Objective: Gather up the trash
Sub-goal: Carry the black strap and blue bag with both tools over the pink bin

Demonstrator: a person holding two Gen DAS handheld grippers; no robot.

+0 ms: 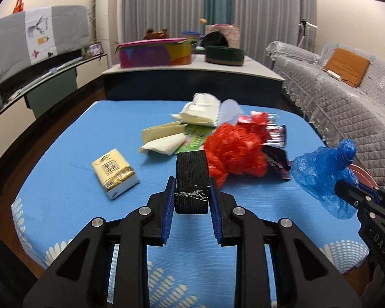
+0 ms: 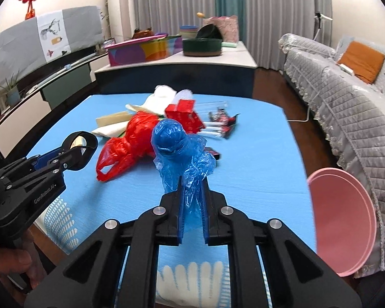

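the right gripper [image 2: 192, 200], clamped on the blue plastic bag [image 2: 178, 151], has the pink bin [image 2: 346, 220] just right; the left gripper [image 1: 191, 192] pinches a black webbing loop [image 1: 191, 172].

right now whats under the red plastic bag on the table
The red plastic bag lies partly over dark snack wrappers and a green printed sheet. Whatever sits beneath its crumpled middle is covered.

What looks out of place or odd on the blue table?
A heap of litter sits mid-table: red plastic bag, crumpled tissues, torn wrappers. The black strap loop in the left gripper has a frayed, whitish edge. The tissue pack lies askew.
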